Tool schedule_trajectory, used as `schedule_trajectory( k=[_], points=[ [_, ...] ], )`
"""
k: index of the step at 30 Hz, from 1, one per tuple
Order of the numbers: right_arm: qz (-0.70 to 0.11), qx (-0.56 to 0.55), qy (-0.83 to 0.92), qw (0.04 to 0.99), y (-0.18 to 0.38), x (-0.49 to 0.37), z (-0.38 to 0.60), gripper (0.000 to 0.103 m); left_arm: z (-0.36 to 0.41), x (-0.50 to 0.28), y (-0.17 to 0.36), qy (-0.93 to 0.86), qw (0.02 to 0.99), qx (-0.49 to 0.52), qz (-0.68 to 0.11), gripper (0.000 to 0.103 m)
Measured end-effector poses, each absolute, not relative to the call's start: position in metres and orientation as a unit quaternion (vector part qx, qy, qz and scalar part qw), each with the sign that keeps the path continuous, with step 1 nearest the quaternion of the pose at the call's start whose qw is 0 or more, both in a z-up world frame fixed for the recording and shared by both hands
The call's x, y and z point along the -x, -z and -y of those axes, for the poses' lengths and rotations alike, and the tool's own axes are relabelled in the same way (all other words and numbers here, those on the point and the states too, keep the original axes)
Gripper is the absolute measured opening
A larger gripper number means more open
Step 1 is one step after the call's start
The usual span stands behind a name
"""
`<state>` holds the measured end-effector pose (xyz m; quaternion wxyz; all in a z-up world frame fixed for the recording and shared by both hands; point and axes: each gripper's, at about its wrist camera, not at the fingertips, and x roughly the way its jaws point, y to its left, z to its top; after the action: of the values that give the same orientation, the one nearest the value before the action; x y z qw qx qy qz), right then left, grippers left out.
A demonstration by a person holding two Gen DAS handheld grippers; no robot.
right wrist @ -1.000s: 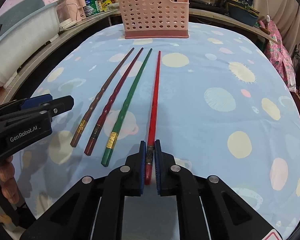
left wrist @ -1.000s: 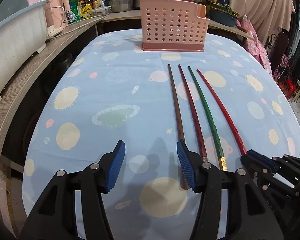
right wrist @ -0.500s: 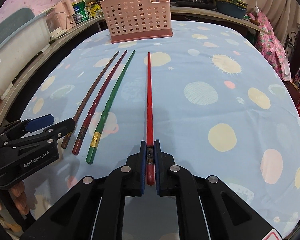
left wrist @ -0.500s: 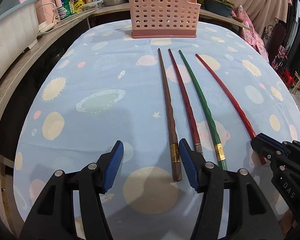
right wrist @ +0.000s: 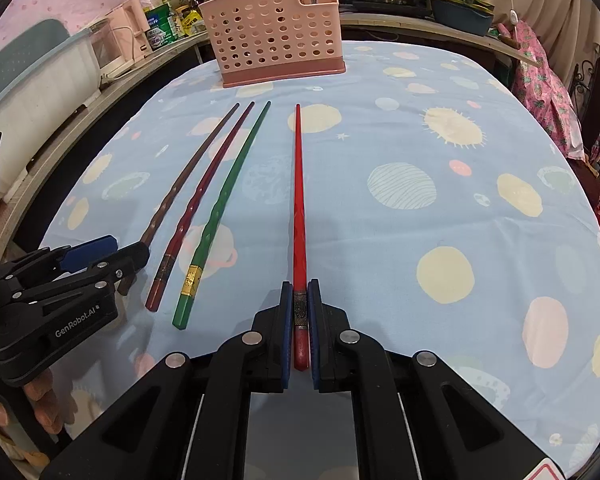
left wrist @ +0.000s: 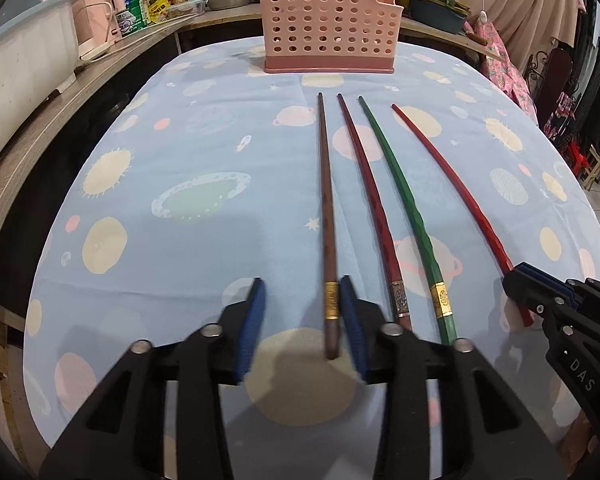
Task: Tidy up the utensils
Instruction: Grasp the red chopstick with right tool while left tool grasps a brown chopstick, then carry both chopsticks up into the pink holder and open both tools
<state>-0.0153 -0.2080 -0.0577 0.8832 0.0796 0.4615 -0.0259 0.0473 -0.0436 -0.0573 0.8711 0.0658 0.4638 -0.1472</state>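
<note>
The left gripper (left wrist: 302,312) has its jaws spread with a gap, and they have just been closing. The brown chopstick (left wrist: 327,216) lies between them, its gold-banded end against the right pad, while the left pad stands clear of it. Just beyond the right jaw lie the dark red chopstick (left wrist: 374,208) and then the green chopstick (left wrist: 404,208), both flat on the desk (left wrist: 180,184), which is covered by a blue planet-print cloth.

The right gripper (right wrist: 300,320) has its jaws pressed onto the bright red chopstick (right wrist: 299,184), pinching it near its thick end; the shaft runs straight ahead from the jaws. Far ahead of both pairs of jaws, at the far end of the desk, stands the pink perforated utensil holder (right wrist: 276,32), well apart from all chopstick tips.
</note>
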Motion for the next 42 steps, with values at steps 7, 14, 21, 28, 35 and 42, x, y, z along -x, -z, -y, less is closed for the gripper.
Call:
schedule_trajectory(
  k=[7, 14, 21, 28, 35, 42],
  points=[
    [-0.461, -0.084, 0.023, 0.883, 0.058, 0.015, 0.209, 0.007, 0.034, -0.052, 0.056, 0.157, 0.864, -0.034, -0.476, 0.007],
    [-0.460, -0.088, 0.019, 0.884, 0.056, 0.016, 0.212, 0.007, 0.028, -0.050, 0.050, 0.162, 0.864, -0.020, -0.476, 0.007],
    [-0.444, -0.098, 0.022, 0.890, 0.038, 0.018, 0.220, 0.007, 0.018, -0.050, 0.024, 0.163, 0.874, 0.001, -0.458, 0.007],
    [-0.402, -0.117, 0.023, 0.908, -0.008, 0.008, 0.236, 0.007, 0.011, -0.062, -0.023, 0.169, 0.892, 0.029, -0.419, 0.007],
    [-0.322, -0.120, 0.020, 0.939, -0.079, -0.021, 0.257, 0.007, 0.009, -0.094, -0.081, 0.163, 0.916, 0.037, -0.363, 0.007],
    [-0.267, -0.122, 0.019, 0.956, -0.130, -0.066, 0.273, 0.007, 0.016, -0.142, -0.137, 0.148, 0.936, 0.041, -0.315, 0.007]
  ],
)
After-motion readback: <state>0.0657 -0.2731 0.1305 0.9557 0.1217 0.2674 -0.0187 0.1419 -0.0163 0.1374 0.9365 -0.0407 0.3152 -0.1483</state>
